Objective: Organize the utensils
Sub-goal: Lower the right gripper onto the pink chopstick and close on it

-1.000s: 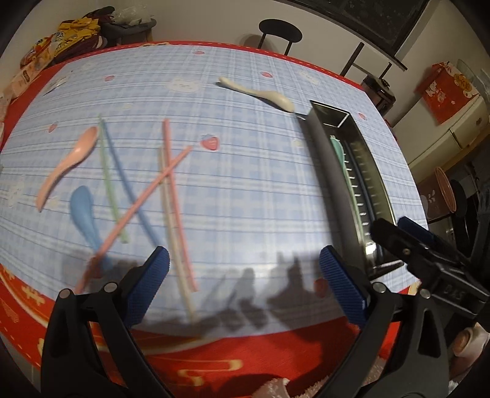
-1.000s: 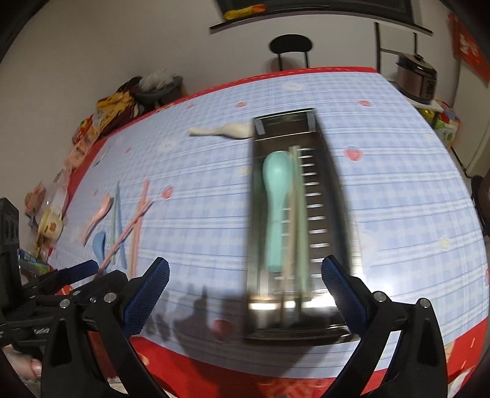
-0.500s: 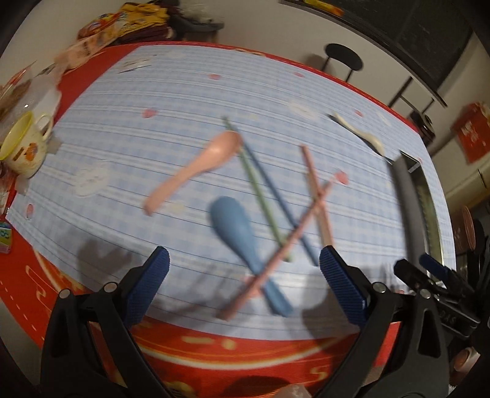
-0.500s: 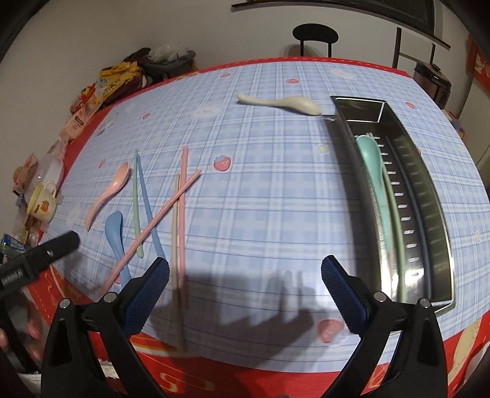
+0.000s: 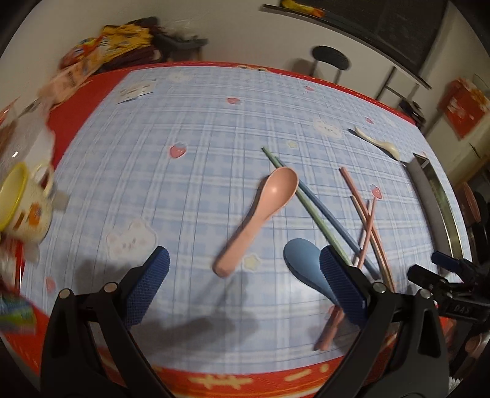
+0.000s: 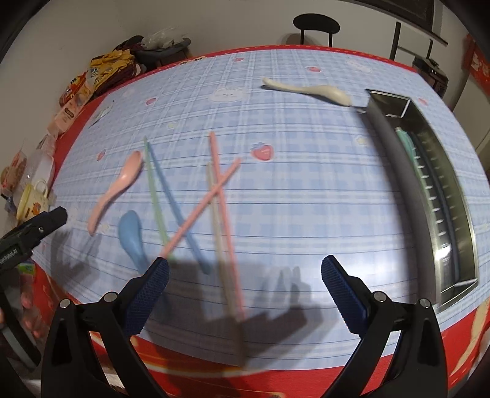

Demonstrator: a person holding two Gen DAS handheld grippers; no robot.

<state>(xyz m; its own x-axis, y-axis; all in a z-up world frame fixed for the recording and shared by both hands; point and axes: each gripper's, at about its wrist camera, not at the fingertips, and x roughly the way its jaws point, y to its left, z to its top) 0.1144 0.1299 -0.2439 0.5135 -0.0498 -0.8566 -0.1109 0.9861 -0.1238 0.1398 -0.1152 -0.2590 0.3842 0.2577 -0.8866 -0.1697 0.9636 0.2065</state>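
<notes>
My left gripper [image 5: 243,269] is open and empty, just above the handle of a pink spoon [image 5: 263,211]. A blue spoon [image 5: 306,263] lies beside its right finger. Green, blue and pink chopsticks [image 5: 364,220] lie crossed to the right. My right gripper [image 6: 245,272] is open and empty above the near ends of the pink chopsticks [image 6: 219,189] and a cream chopstick. A steel tray [image 6: 441,196] at the right holds a mint spoon [image 6: 407,144] and chopsticks. A cream spoon [image 6: 309,90] lies at the tray's far end.
A yellow-rimmed mug [image 5: 21,211] stands at the table's left edge, with snack packets [image 6: 82,85] behind it. A black chair [image 6: 315,24] stands beyond the far edge. The blue checked cloth [image 6: 306,189] is bare between chopsticks and tray.
Both grippers have swung left, away from the steel tray. The left one now faces the pink spoon; the right one faces the crossed chopsticks. Both stayed open.
</notes>
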